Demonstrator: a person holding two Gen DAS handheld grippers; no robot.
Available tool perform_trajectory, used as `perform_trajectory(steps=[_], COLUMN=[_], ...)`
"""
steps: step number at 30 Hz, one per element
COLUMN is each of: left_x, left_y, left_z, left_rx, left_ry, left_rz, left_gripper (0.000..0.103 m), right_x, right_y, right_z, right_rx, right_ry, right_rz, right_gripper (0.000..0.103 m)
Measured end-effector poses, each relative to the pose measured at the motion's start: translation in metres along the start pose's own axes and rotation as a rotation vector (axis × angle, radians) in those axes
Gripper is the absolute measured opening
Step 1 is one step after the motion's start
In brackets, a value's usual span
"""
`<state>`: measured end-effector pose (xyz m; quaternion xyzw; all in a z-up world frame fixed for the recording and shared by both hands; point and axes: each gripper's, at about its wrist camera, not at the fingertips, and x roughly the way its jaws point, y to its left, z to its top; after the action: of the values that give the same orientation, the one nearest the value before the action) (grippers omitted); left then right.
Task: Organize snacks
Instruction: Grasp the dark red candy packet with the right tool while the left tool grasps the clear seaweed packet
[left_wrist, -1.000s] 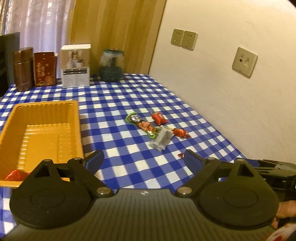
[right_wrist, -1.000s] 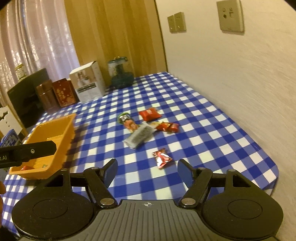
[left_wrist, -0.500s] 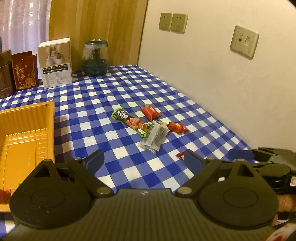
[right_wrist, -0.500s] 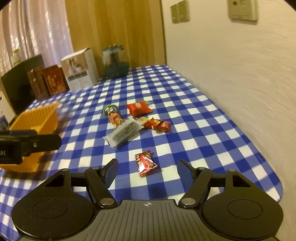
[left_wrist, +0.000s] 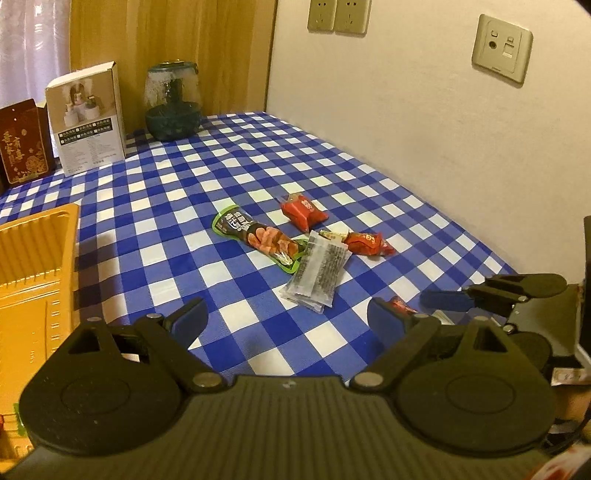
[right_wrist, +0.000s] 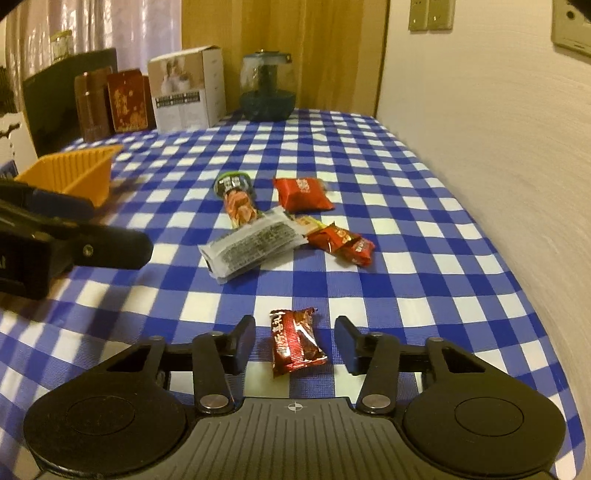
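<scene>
A small dark red snack packet (right_wrist: 297, 345) lies flat on the checked cloth between the fingers of my right gripper (right_wrist: 295, 345). Its jaws are closing, with a gap left on each side of the packet. Farther on lies a cluster: a clear packet of dark seeds (right_wrist: 255, 243), a green sausage packet (right_wrist: 238, 199), a red pouch (right_wrist: 303, 194) and an orange-red packet (right_wrist: 341, 242). My left gripper (left_wrist: 286, 317) stands wide open and holds nothing, just short of the clear packet (left_wrist: 317, 273). The orange tray (left_wrist: 33, 280) sits at its left.
A white box (left_wrist: 88, 122), a glass jar (left_wrist: 173, 103) and a dark red box (left_wrist: 24, 142) stand along the back of the table. The wall with sockets (left_wrist: 502, 48) runs close along the right edge of the blue checked table (left_wrist: 369, 166).
Both grippers have come down and forward toward the snacks. The right jaws have narrowed around the small dark red packet. The tray has slid toward the left edge of the left wrist view.
</scene>
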<state>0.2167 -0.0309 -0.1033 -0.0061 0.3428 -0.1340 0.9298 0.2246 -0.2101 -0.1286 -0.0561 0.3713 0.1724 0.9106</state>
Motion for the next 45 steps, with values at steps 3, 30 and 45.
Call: perform_trajectory(steps=[3, 30, 45], left_x=[0.005, 0.094, 0.063], left_y=[0.000, -0.024, -0.027], left_z=[0.000, 0.013, -0.012], left_rx=[-0.007, 0.151, 0.162], left_ry=[0.003, 0.052, 0.109], left_rz=[-0.013, -0.073, -0.079], left_gripper=[0.092, 0.063, 0.044], right_x=[0.006, 0.001, 0.003], right_y=[0.000, -0.043, -0.042], right_z=[-0.001, 0.006, 0.008], right_rx=[-0.009, 0.236, 0.266], right_ry=[0.014, -0.030, -0.034], right_rz=[0.002, -0.049, -0.039], right_gripper=[0.041, 0.026, 0.026])
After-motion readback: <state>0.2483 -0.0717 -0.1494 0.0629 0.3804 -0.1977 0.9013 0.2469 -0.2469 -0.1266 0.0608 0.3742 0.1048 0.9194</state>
